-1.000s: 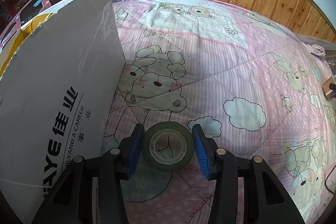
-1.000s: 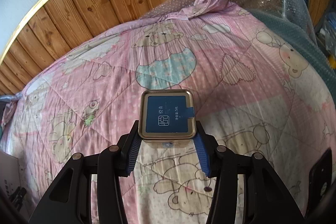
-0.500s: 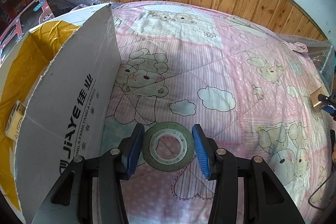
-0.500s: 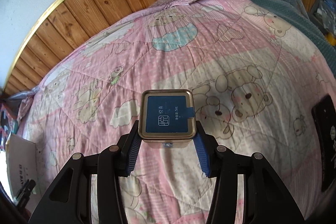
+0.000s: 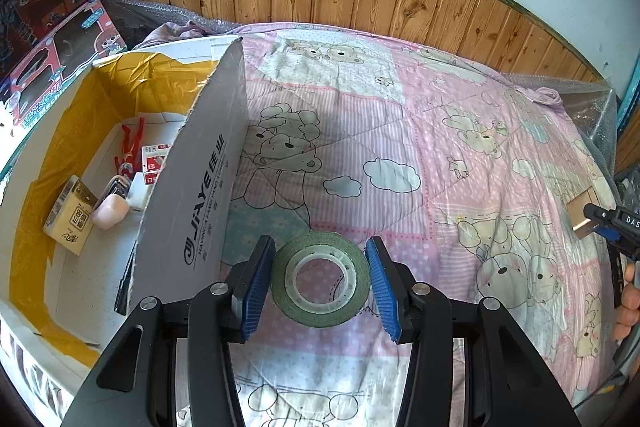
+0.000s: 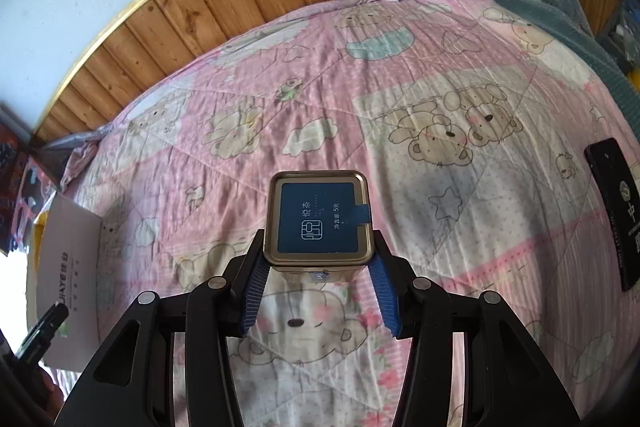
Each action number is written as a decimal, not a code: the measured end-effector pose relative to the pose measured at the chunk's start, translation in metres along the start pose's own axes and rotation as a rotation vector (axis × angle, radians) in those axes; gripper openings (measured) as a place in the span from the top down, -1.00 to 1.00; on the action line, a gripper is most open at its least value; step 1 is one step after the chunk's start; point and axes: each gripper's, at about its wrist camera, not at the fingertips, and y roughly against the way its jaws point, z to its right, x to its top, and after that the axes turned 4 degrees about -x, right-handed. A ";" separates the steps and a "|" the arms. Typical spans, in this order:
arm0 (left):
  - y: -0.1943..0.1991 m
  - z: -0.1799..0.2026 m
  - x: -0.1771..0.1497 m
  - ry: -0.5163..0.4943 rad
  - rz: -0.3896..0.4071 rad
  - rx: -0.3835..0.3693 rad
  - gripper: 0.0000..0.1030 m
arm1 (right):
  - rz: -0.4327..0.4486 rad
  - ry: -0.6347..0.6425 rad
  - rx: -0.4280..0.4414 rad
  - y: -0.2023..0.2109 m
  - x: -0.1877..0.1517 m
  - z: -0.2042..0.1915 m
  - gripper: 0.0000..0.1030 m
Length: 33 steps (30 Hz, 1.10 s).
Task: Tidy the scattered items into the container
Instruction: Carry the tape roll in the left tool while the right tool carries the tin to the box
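Left fingers [image 5: 256, 287] clamped on tape roll [image 5: 319, 279], hole upward; right fingers [image 6: 253, 287] gripping tin [image 6: 319, 221], lid upward.

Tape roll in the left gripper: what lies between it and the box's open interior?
In the left wrist view, the box's raised grey flap stands between the tape roll and the yellow-lined interior.
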 end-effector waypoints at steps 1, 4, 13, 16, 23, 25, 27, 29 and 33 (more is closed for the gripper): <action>0.004 0.000 -0.002 0.001 0.003 -0.002 0.06 | 0.000 0.006 0.003 0.003 -0.005 -0.005 0.02; 0.018 -0.002 -0.007 0.001 0.012 -0.009 0.06 | -0.001 0.027 0.014 0.014 -0.018 -0.018 0.02; 0.055 -0.012 -0.019 0.014 0.052 -0.037 0.06 | -0.012 0.084 0.056 0.038 -0.058 -0.055 0.02; 0.065 -0.016 -0.022 0.021 0.063 -0.048 0.06 | -0.017 0.110 0.073 0.045 -0.071 -0.070 0.02; 0.085 -0.022 -0.030 0.022 0.089 -0.068 0.06 | -0.026 0.184 0.121 0.058 -0.097 -0.107 0.02; 0.090 -0.025 -0.033 0.024 0.094 -0.069 0.06 | -0.029 0.211 0.140 0.062 -0.104 -0.120 0.02; 0.095 -0.030 -0.035 0.029 0.100 -0.070 0.06 | -0.031 0.237 0.158 0.065 -0.111 -0.134 0.02; 0.099 -0.035 -0.038 0.036 0.106 -0.068 0.06 | -0.034 0.263 0.178 0.068 -0.118 -0.149 0.02; 0.109 -0.049 -0.043 0.055 0.118 -0.063 0.06 | -0.042 0.314 0.219 0.074 -0.131 -0.178 0.02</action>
